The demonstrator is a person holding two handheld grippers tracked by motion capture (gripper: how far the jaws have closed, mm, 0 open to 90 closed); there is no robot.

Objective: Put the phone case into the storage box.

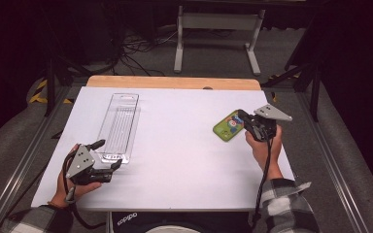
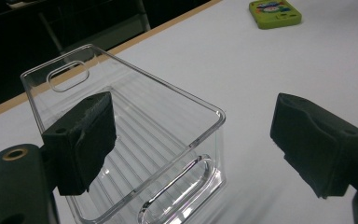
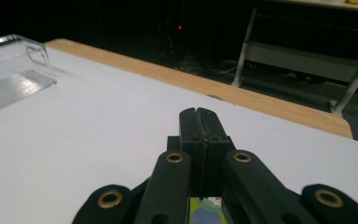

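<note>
High view: the clear bin (image 1: 118,127) lies on the counter (image 1: 175,160) just ahead of the left gripper (image 1: 108,153); the phone (image 1: 228,125) sits just left of the right gripper (image 1: 245,122).

Left gripper view: fingers (image 2: 81,140) spread wide astride the bin's near end, touching nothing. It looks light, stiff and slippery; the end wall seems the best hold.

Right gripper view: fingers (image 3: 199,135) pressed together, empty.

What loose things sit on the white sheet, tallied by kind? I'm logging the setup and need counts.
Clear plastic bin: 1
Green phone case: 1
Total: 2
</note>
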